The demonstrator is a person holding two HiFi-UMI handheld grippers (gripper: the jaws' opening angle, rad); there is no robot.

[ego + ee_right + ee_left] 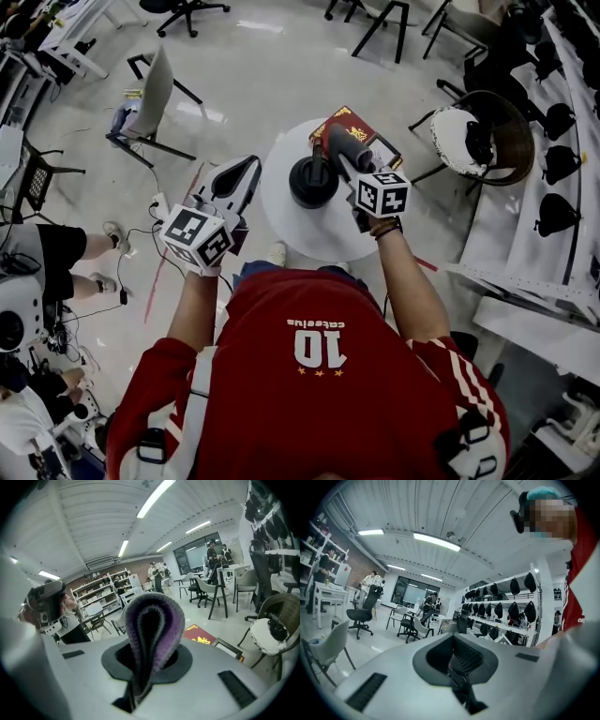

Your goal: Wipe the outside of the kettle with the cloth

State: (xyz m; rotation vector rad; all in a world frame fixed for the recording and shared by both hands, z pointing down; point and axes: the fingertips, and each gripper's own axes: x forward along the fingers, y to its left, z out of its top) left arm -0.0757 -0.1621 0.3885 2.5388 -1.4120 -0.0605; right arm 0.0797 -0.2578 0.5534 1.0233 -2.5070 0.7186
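Squat black kettle (312, 181) on round white table (281, 225), red book (349, 122) behind; right gripper (149, 660) clamps folded purple-grey cloth (154, 620), left gripper (457, 667) pinched together, empty

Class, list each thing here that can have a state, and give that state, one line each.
left hand-held gripper: shut, empty
right hand-held gripper: shut on the cloth
cloth: folded over, held beside the kettle
kettle: upright on the table
red book: closed, lying flat

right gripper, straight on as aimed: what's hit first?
Likely nothing near: right gripper, shut on the cloth, points roughly level over the round table; kettle sits left of its line, red book below. Cloth hides dead ahead.
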